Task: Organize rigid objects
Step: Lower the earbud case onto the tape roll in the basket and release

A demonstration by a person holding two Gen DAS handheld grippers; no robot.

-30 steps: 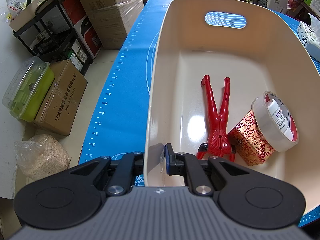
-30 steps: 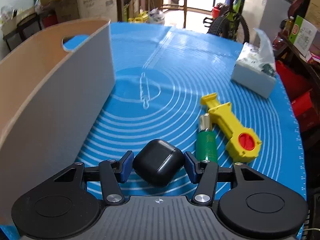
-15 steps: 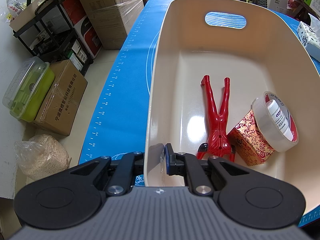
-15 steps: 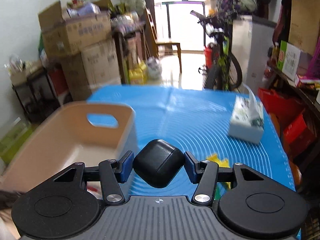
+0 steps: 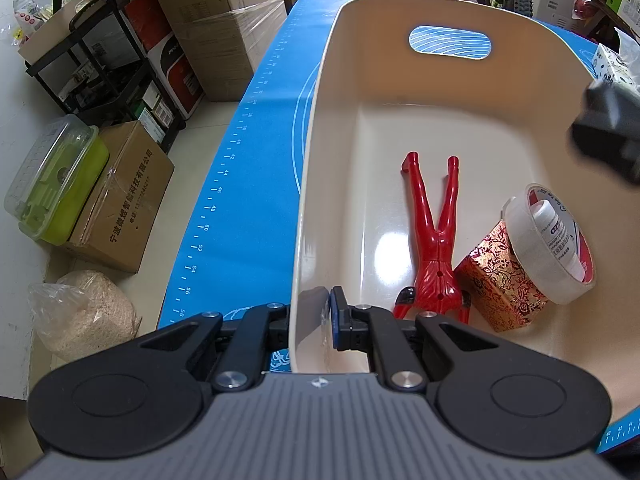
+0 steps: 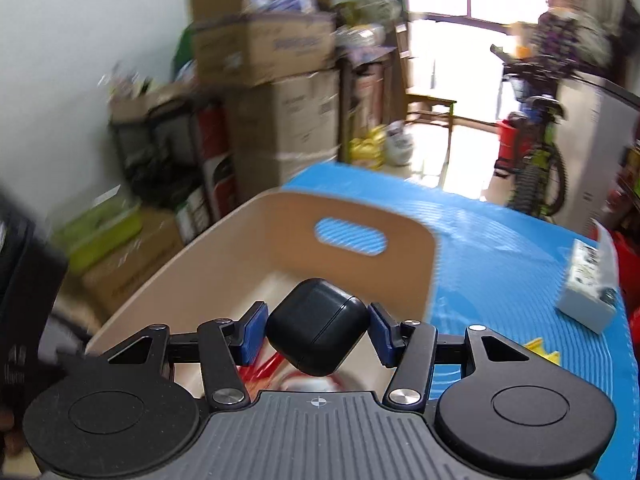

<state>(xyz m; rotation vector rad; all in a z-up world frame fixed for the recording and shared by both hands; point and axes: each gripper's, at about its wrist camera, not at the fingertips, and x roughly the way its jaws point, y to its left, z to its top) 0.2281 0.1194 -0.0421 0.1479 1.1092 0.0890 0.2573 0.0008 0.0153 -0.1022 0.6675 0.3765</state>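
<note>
The left gripper (image 5: 310,322) pinches the bin (image 5: 316,184) wall to steady it, while the right gripper (image 6: 318,332) clamps the black case (image 6: 318,332) between its pads, over the bin for dropping.

Bin (image 5: 320,184): cream plastic tub, rounded corners, oval handle cut-out in far wall; upright on the blue mat.
Red figure (image 5: 436,240): glossy red plastic, lying flat on bin floor, legs spread toward the far wall, torso toward the near wall.
Gift box (image 5: 500,280): small, red-and-gold floral foil, tilted, just right of the red figure, touching it.
Tape roll (image 5: 532,248): clear tape, red core, leaning on the gift box; a small white bottle lies inside the ring.
Black case (image 6: 318,334): matte, rounded, lid seam visible; tilted, in the air above the bin's near end.
</note>
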